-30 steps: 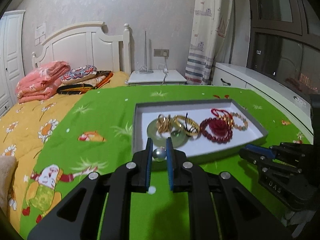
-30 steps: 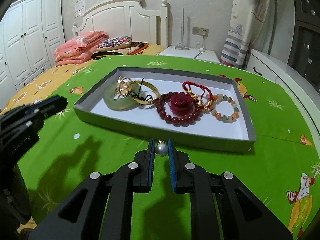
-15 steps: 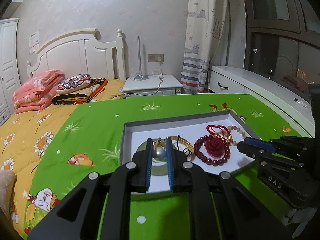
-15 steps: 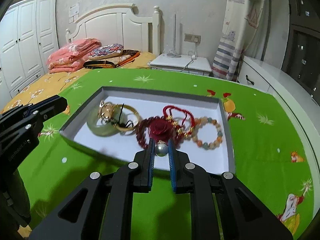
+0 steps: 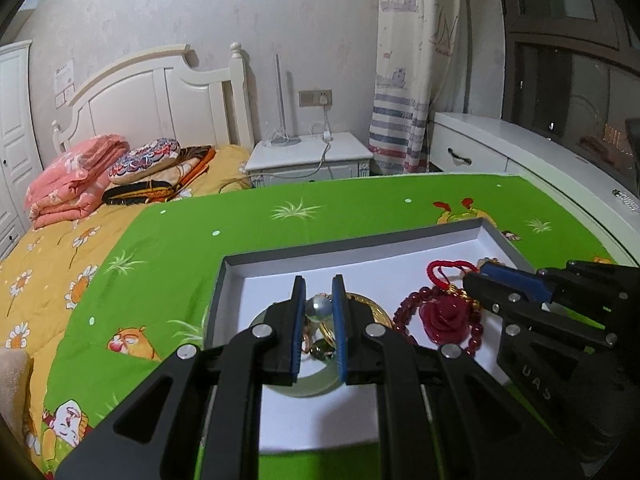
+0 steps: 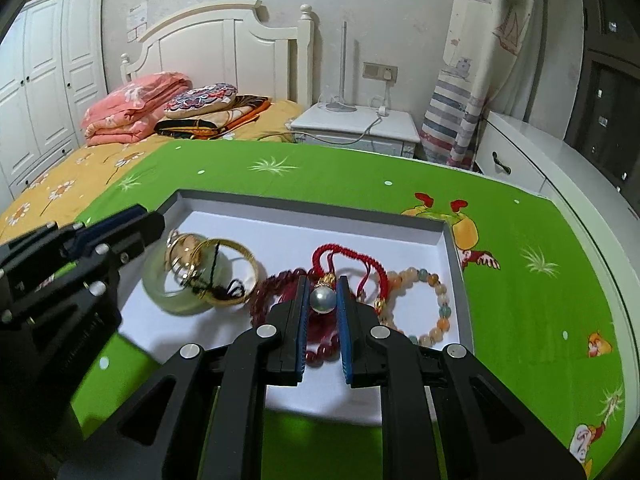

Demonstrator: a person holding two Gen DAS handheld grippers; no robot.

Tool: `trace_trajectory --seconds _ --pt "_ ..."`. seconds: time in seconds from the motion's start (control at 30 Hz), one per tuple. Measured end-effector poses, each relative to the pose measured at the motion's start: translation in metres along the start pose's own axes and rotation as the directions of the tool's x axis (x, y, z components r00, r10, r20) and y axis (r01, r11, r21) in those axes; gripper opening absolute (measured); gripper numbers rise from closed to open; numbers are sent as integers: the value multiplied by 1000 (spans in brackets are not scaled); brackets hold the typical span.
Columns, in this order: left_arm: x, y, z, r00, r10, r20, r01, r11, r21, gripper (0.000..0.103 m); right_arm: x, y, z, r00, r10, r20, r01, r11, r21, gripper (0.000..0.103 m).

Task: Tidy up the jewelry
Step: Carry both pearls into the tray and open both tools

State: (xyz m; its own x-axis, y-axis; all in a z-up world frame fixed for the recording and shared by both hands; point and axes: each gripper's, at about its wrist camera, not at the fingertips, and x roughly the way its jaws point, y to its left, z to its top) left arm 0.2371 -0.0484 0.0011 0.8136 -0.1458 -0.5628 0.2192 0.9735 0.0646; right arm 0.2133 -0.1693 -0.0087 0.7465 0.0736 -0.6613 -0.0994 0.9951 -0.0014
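Observation:
A grey-rimmed white tray (image 5: 360,242) (image 6: 304,210) lies on the green bedsheet. It holds a jade bangle (image 6: 172,290) (image 5: 312,386), gold bangles (image 6: 236,258), a dark red bead bracelet with a rose (image 5: 444,318), a red cord (image 6: 348,254) and a pastel bead bracelet (image 6: 434,308). My left gripper (image 5: 318,306) is shut on a pearl earring (image 5: 319,307) above the jade bangle. My right gripper (image 6: 323,300) is shut on a second pearl earring (image 6: 323,300) above the red beads.
The green sheet (image 6: 520,280) covers the bed's near part and a yellow quilt (image 5: 48,264) lies to the left. Folded pink blankets and cushions (image 5: 76,180) sit by the headboard. A white nightstand (image 5: 308,158) and a white dresser (image 5: 500,152) stand beyond.
Both grippers have moved forward from the tray's near edge to above its contents, each still holding its pearl earring.

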Motion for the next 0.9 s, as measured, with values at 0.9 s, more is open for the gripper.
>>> trace_trajectory --seconds 0.9 --pt "33 9 1 997 57 -56 -59 998 -21 13 35 -5 19 999 -36 -16 36 999 14 15"
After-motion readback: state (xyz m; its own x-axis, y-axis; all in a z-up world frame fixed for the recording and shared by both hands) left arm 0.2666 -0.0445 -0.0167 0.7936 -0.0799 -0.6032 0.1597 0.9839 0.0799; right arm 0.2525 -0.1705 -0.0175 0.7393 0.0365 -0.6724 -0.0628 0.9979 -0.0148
